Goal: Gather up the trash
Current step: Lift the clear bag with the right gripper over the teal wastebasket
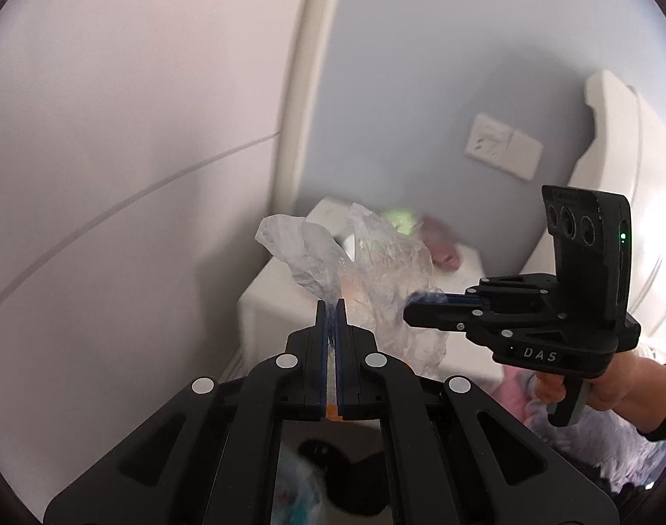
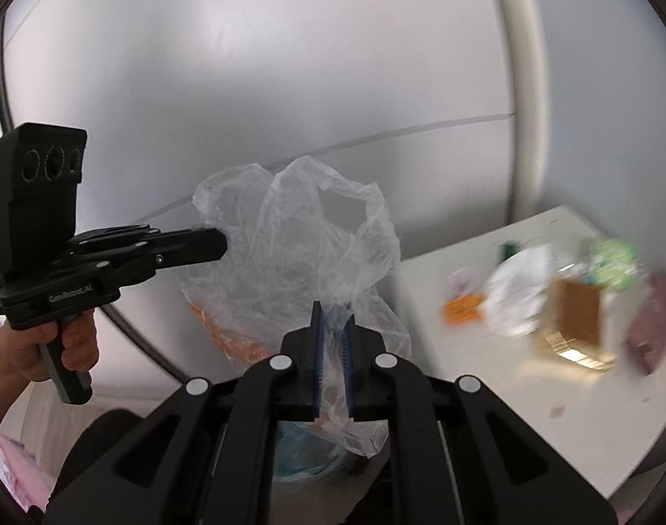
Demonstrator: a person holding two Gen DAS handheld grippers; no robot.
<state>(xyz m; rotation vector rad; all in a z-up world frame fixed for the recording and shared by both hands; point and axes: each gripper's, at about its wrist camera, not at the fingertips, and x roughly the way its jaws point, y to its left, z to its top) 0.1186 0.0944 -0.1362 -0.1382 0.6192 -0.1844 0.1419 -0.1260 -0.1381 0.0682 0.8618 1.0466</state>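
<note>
A clear plastic bag (image 2: 289, 262) is shown suspended in the air between two hand-held grippers, in front of a pale wall. The left gripper (image 1: 331, 306) is seen with its jaws clenched on a gathered fold of the bag's rim, the film being pinched between the blue pads. The right gripper (image 2: 334, 310) is seen with its jaws closed on another fold of the same rim, a strip of film being caught between the pads and trailing down behind them. In the right wrist view the left gripper is also visible at the picture's left, its tip touching the bag's upper left side, and the hand (image 2: 48, 345) that carries it is wrapped around the grip. In the left wrist view the right gripper is likewise visible at the right, held by the other hand (image 1: 595, 385), with a dark sleeve at the wrist. Orange material (image 2: 228, 337) is seen through the film in the bag's lower left part, and something teal (image 2: 306, 450) lies lower in the bag.

A white table (image 2: 507, 428) is shown to the right of the bag. Blurred litter is scattered towards its far right edge: a brown cardboard box (image 2: 577, 319), a white crumpled piece (image 2: 521, 293), an orange wrapper (image 2: 464, 306), a green-and-white packet (image 2: 608, 262) and a dark red item (image 2: 652, 323) at the right edge. Their exact nature cannot be told through the blur.
</note>
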